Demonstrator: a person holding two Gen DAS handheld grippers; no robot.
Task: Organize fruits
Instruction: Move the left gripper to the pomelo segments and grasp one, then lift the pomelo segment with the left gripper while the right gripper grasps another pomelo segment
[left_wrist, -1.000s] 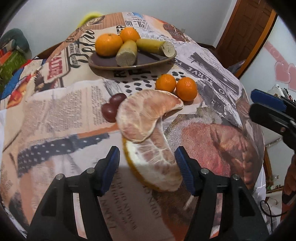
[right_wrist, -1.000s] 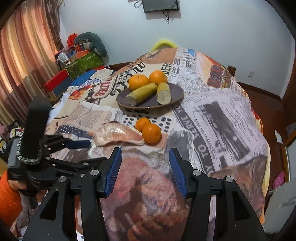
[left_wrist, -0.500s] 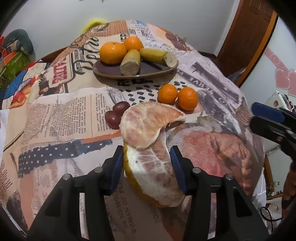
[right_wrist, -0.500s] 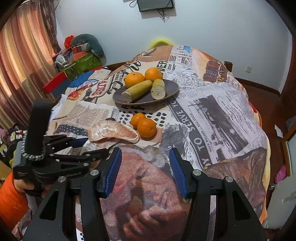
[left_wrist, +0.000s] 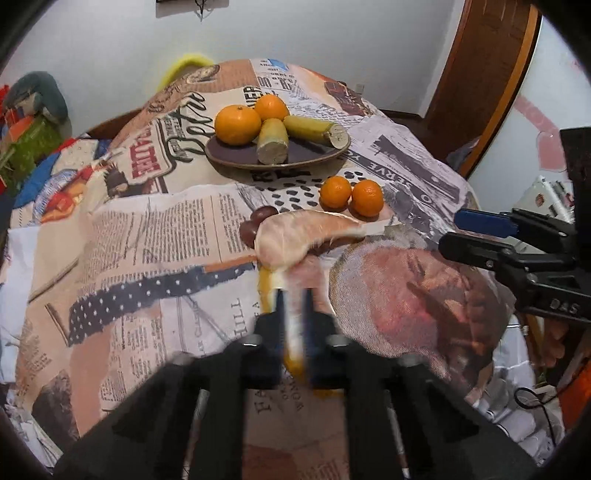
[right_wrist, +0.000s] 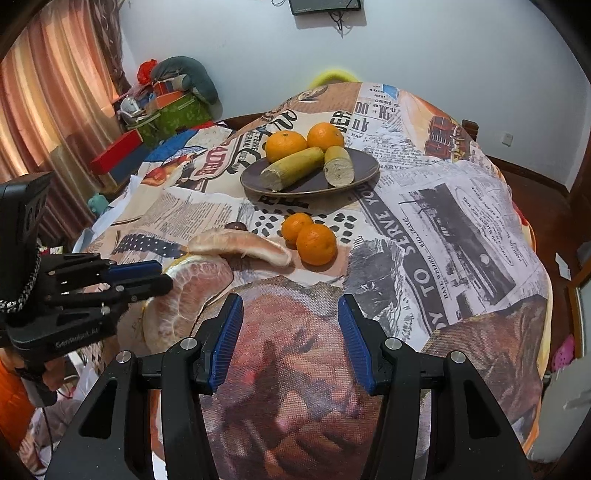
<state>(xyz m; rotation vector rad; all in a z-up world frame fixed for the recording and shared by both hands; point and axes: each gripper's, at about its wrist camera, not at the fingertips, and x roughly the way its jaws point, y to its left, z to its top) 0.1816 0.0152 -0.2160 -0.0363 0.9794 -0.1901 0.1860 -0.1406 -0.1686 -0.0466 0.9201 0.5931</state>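
the left gripper is seen at the bottom centre of the left wrist view, its jaws drawn narrow and clamped on the near pomelo piece, whose yellow rind edge shows between the blurred blue pads. in the right wrist view the same gripper enters from the left edge, with that pomelo piece pinched at its tip. a second pomelo segment lies just above it at the frame's centre, touching it, and two dark round fruits are partly hidden behind its left end. two small oranges sit side by side just above right of the segment, on the newspaper-print tablecloth. higher up, a dark plate carries two larger oranges and two banana pieces. the right gripper is shown at the bottom centre of its own view, jaws spread wide with nothing between them, over the brown printed part of the cloth; in the left wrist view it appears at the right edge.
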